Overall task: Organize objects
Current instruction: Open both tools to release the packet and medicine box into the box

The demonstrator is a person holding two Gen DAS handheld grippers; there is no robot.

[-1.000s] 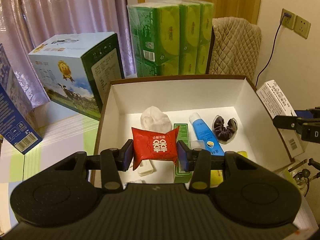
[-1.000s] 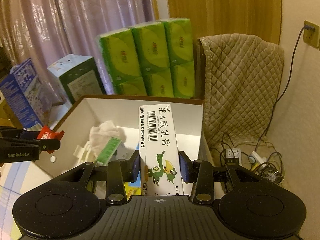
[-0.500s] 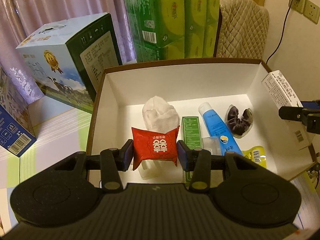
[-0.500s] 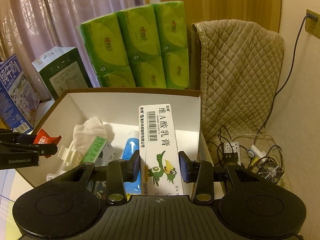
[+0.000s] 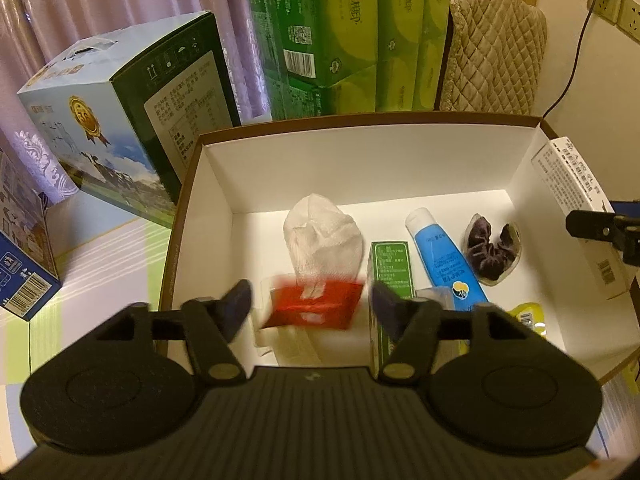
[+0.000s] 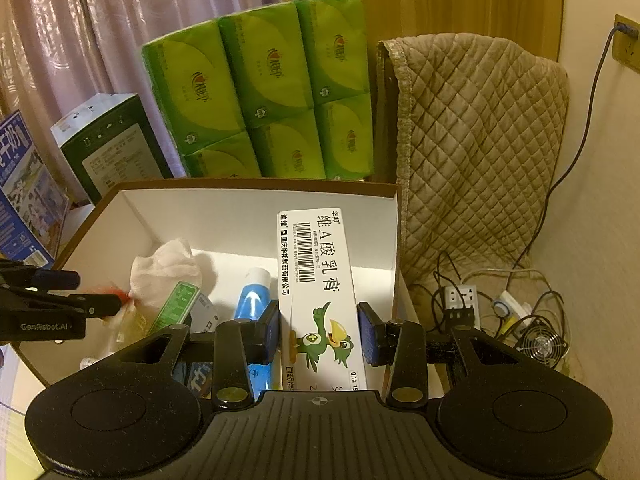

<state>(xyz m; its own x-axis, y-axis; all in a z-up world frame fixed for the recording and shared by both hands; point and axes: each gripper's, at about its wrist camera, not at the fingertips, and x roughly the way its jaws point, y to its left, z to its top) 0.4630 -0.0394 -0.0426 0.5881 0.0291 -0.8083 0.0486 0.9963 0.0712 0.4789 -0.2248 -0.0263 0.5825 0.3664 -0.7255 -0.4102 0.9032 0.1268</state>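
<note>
Now the left gripper (image 5: 310, 306) stands spread, its pads clear of the red sachet (image 5: 314, 306) on both sides; half a second ago they pinched it. The sachet shows blurred between the fingers, over the near left part of the white-lined box (image 5: 384, 168), overlapping the bottom of the crumpled white tissue (image 5: 322, 234) just ahead. Ahead and to the right lie a green carton (image 5: 390, 268), a blue tube (image 5: 440, 258) and, further right, a dark scrunchie (image 5: 492, 250); a yellow packet (image 5: 528, 316) sits beside the right finger.

The right gripper (image 6: 318, 330) is as before, pressed on the white ointment carton with the green bird (image 6: 320, 300), which points forward over the box's right side, next to the right wall. To its left the blue tube and tissue lie on the box floor, and the left gripper's tips show at the far left edge.

Beyond the box stand green tissue packs (image 6: 264, 100), a milk carton case (image 5: 120, 128) to the left, and a quilted cover (image 6: 480, 152) to the right.
</note>
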